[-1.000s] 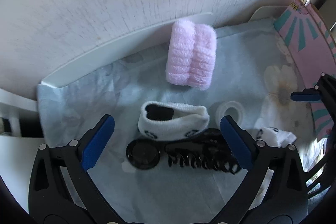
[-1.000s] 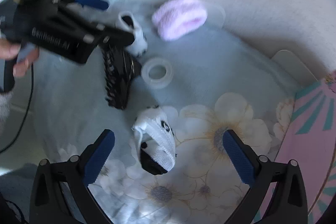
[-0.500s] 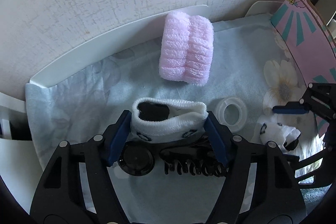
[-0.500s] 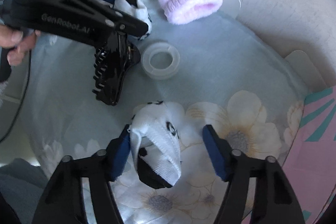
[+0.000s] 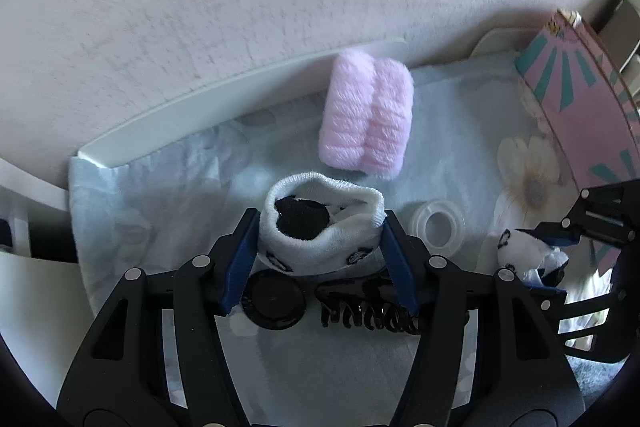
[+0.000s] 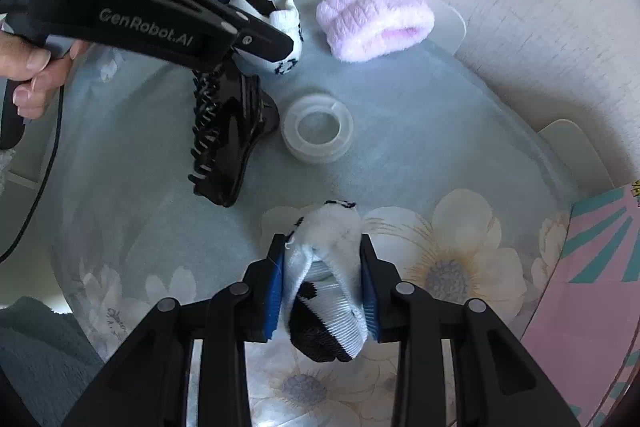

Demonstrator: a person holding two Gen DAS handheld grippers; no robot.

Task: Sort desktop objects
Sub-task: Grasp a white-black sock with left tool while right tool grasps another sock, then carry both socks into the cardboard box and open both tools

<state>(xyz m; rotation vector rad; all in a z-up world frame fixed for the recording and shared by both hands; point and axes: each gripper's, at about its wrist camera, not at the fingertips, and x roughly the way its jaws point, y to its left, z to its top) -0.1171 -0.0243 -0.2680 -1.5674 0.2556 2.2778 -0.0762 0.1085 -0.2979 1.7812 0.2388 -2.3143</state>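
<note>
Between the left gripper (image 5: 320,247) pads sits a ribbed white sock (image 5: 320,227) with black patches, clamped at its cuff above a glossy black toothed hair claw (image 5: 360,307). At 12 o'clock lies a fluffy pink roll (image 5: 366,119); at 2 o'clock, a clear tape ring (image 5: 438,227). Right-wrist view only — the right gripper (image 6: 324,291) pinches the matching sock (image 6: 328,267) over the floral cloth (image 6: 440,155).

Left tongs (image 5: 320,259) pinching inward with blue pads (image 5: 240,263) pressing both sides of something soft, angling low and forward. Right tongs (image 6: 324,287) squeezing narrower, pads (image 6: 275,301) nearly parallel, pointing forward and down. Bare hand (image 6: 32,71) gripping the left tongs' handle, fingers curling around it.
</note>
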